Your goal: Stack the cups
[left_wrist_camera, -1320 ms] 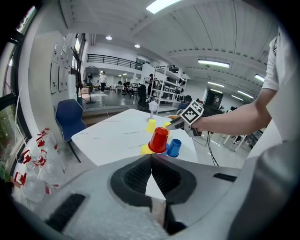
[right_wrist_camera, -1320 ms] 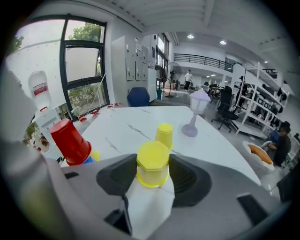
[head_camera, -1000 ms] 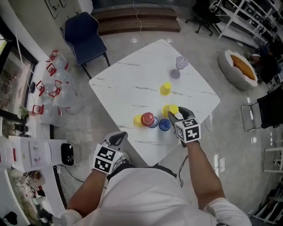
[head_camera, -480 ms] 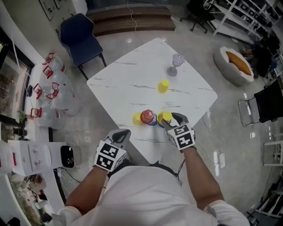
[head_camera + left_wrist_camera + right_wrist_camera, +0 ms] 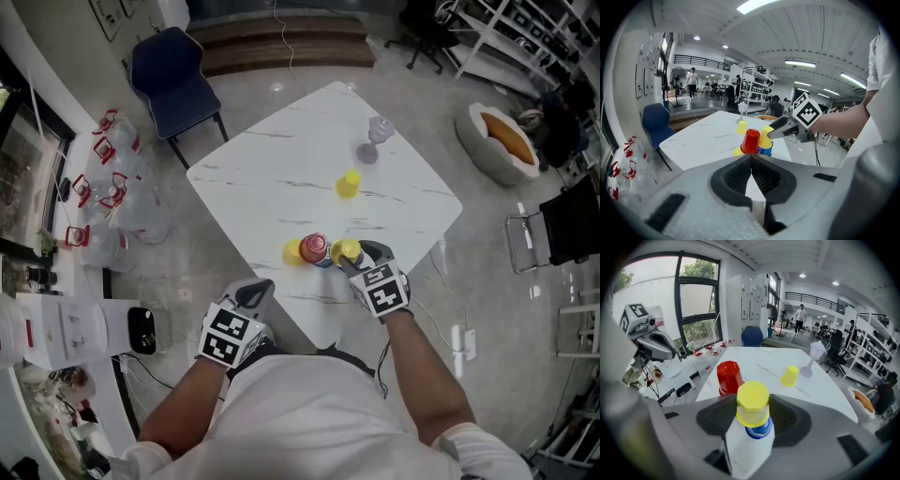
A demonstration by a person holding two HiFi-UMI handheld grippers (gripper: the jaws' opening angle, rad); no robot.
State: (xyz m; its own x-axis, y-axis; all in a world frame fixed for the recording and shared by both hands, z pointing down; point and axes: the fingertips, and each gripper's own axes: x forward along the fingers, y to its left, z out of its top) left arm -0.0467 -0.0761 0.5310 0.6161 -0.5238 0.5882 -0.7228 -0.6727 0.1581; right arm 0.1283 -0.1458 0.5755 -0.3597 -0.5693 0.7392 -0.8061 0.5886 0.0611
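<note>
Forearm stretched forward, right gripper (image 5: 351, 255) over the white table (image 5: 281, 169), jaws clamped on an upturned yellow cup (image 5: 752, 408) set over a blue cup (image 5: 757, 429). Left gripper (image 5: 249, 294) hangs off the table's near edge, jaws pressed together, empty. Count: three yellow cups, one red cup (image 5: 314, 248), one blue showing, one stemmed glass (image 5: 375, 141).
</note>
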